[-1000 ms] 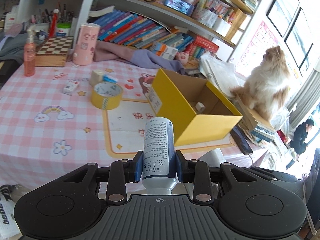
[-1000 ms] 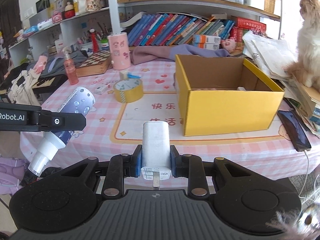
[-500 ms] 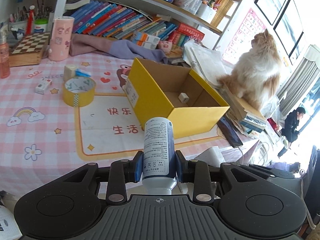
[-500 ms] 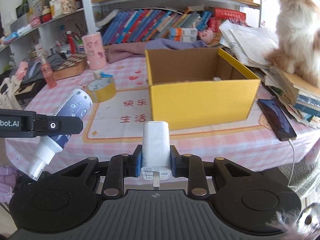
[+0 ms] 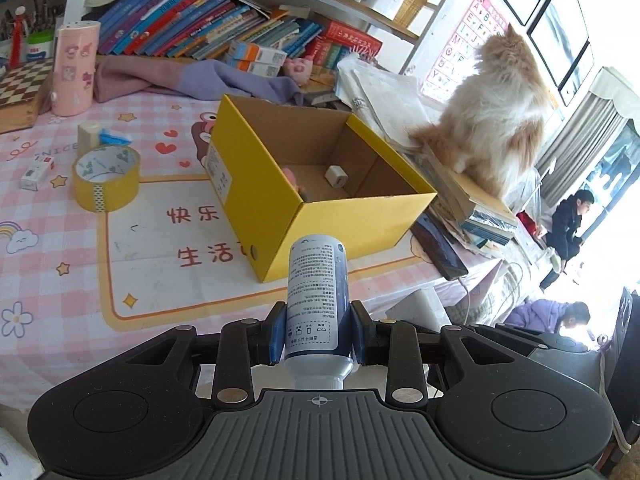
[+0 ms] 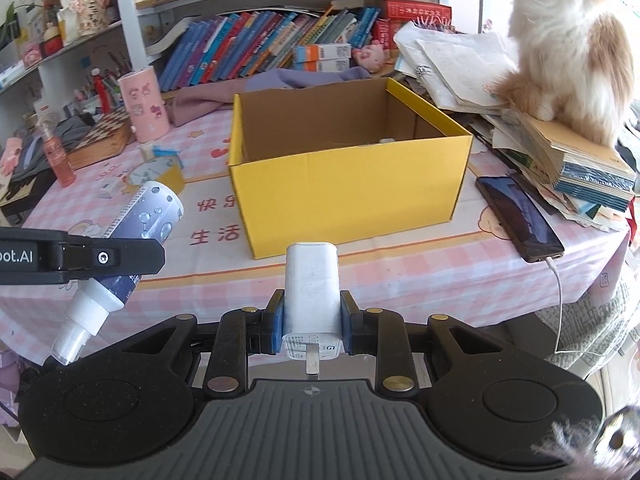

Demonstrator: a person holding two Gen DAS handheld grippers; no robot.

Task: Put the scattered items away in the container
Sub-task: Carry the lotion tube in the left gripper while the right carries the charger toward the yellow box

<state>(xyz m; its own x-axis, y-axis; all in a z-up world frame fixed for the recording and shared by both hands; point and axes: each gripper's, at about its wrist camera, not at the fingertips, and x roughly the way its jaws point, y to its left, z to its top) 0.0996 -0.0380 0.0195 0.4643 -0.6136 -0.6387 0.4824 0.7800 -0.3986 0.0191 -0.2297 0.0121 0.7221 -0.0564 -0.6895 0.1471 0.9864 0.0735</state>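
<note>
— While the yellow cardboard box (image 6: 352,184) sits square on the checked tablecloth (image 5: 48,256), what's gripped?
— Left gripper (image 5: 318,332) pinches a printed cylindrical bottle (image 5: 316,296); right gripper (image 6: 311,326) pinches a smooth white charger (image 6: 311,284), both short of the box.

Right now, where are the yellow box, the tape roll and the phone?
yellow box (image 6: 352,196), right wrist view, on its front wall.
tape roll (image 5: 106,192), left wrist view, on its yellow outer side.
phone (image 6: 520,212), right wrist view, on its dark screen.
</note>
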